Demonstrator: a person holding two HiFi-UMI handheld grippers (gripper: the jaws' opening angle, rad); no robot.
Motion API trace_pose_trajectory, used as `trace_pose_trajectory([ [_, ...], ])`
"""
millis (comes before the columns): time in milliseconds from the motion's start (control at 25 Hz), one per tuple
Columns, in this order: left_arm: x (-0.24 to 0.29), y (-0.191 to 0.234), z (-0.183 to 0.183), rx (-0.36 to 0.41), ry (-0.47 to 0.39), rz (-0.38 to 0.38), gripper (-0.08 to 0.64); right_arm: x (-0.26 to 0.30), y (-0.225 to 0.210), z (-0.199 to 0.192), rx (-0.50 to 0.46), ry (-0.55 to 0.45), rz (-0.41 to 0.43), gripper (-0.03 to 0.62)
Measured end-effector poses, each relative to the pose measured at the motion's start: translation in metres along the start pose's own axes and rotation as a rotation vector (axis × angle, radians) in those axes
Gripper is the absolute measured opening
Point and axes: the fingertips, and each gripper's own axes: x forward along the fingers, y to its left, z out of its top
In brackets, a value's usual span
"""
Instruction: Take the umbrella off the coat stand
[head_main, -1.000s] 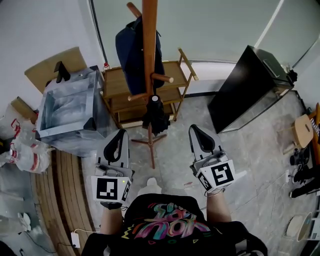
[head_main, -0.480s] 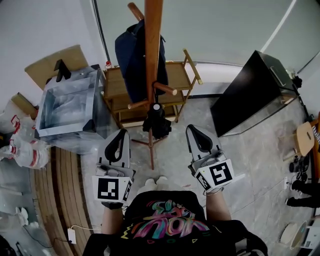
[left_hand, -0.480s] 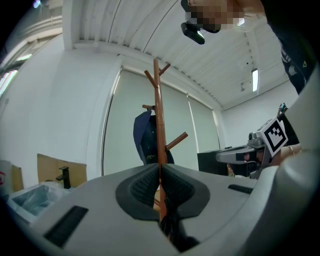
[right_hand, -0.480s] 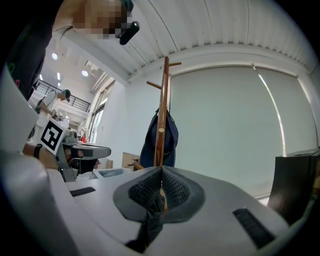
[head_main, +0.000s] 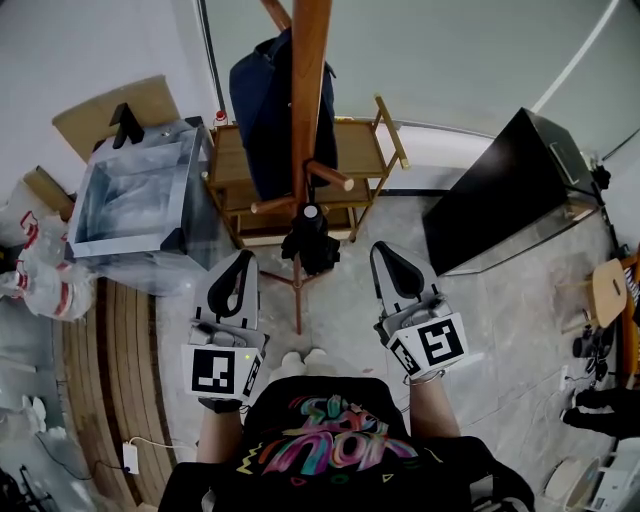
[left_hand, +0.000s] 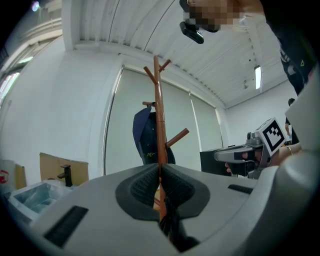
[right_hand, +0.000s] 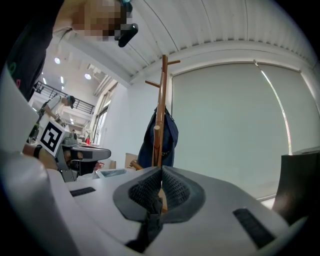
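Fingers of left gripper (head_main: 240, 262) and right gripper (head_main: 385, 255) closed and empty, both short of the black umbrella (head_main: 310, 240) hanging low on the coat stand (head_main: 308, 90); removal not yet begun.

- No lettering here can be read.
- Shirt (head_main: 330, 440), six o'clock: bright graffiti-style print, illegible.
- Jacket (left_hand: 145, 142), twelve o'clock: small pale print, too tiny to read.

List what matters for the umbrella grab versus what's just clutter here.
Job: umbrella, hanging on the coat stand; left gripper and right gripper, both shut and empty.
Clutter: blue jacket on the stand, wooden shelf, clear plastic bin, black cabinet.
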Motion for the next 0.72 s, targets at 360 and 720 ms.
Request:
trace_pose_trajectory([
  [360,0.004,-0.003,-0.012,-0.021,0.019,0.003,0.031,0.014,0.009,-0.013,0.026,0.015,0.099,0.139],
  [720,0.003,-0.003,-0.024,-0.036,0.036,0.009,0.031,0.035,0.024,-0.038,0.042,0.025,0.194,0.269],
])
